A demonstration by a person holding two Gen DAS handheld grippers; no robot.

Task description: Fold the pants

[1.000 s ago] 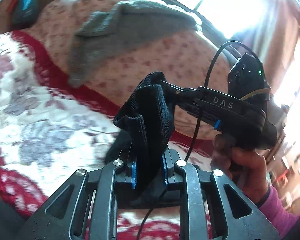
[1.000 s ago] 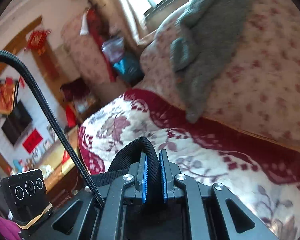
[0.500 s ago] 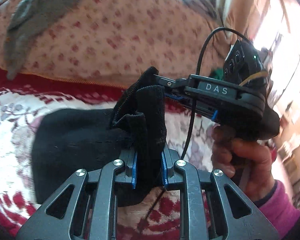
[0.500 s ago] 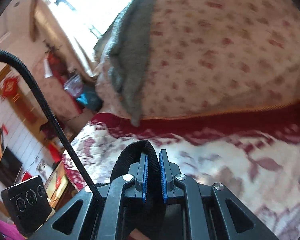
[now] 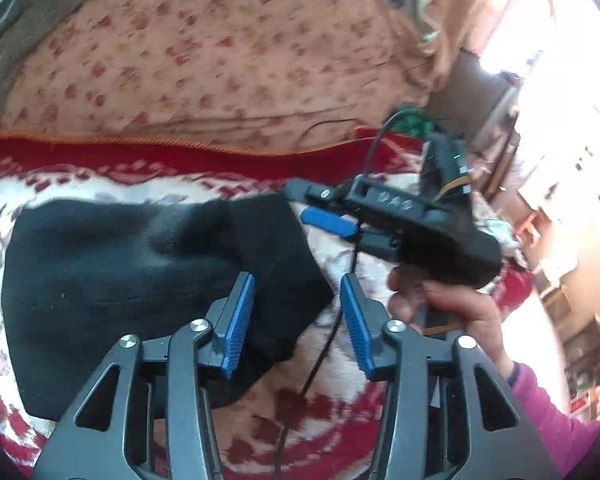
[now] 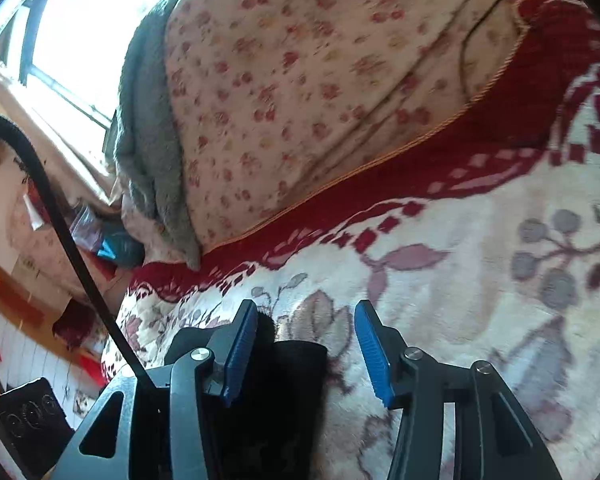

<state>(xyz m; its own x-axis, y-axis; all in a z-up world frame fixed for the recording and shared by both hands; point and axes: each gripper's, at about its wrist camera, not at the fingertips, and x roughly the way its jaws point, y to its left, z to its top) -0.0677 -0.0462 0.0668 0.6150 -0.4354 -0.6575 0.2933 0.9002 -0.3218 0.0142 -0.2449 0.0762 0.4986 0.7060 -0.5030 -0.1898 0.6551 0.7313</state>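
Observation:
The black pants (image 5: 132,280) lie folded in a flat bundle on the red and white floral blanket (image 5: 80,184). My left gripper (image 5: 298,320) is open and empty, its fingers just over the bundle's right edge. My right gripper (image 5: 320,210) shows in the left wrist view, held by a hand at the bundle's far right corner. In the right wrist view my right gripper (image 6: 306,350) is open and empty, with a corner of the pants (image 6: 284,392) lying below its left finger.
A large floral-print quilt roll (image 5: 220,60) lies along the back of the bed, with a grey garment (image 6: 148,152) draped over its left end. A black cable (image 5: 324,356) hangs between the grippers. Room furniture stands beyond the bed at the right (image 5: 580,320).
Both grippers were shut on the black pants and held them lifted. Now both have opened and let go, and the pants lie flat on the blanket.

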